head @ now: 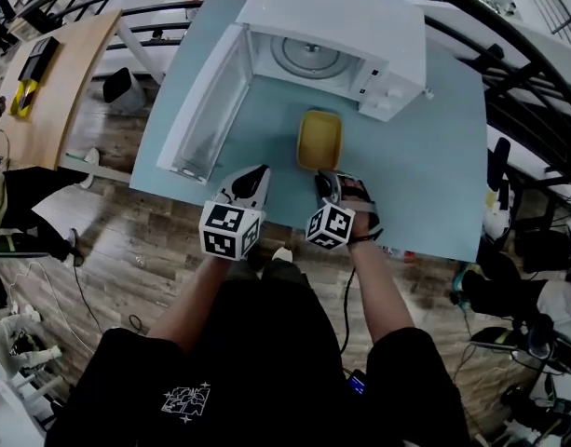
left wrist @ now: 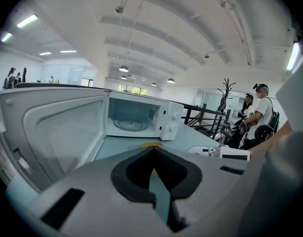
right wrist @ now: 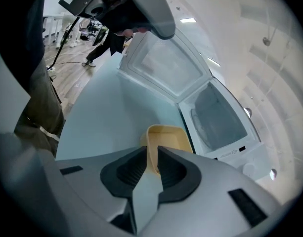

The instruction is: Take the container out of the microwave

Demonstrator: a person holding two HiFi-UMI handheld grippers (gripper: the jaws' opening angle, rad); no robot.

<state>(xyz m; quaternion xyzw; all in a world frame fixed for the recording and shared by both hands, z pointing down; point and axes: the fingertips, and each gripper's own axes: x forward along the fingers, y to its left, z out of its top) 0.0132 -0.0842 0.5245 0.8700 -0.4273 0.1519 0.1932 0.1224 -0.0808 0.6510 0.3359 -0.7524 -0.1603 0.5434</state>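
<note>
The microwave [head: 341, 7] cavity gapes open at upper centre of the head view, a turntable [head: 308, 56] on its floor. Its door [head: 206, 110] swings out leftward, walling that side almost to the bench's [head: 425, 175] near edge. Between door and container [head: 319, 140] runs a bare strip of bench up to the cavity mouth. The left tool [head: 260, 171], jaws together, sits at its near end. The container stands just before the opening, the right tool [head: 324, 175] clamped on its near wall. Rightward, the bench lies open.
</note>
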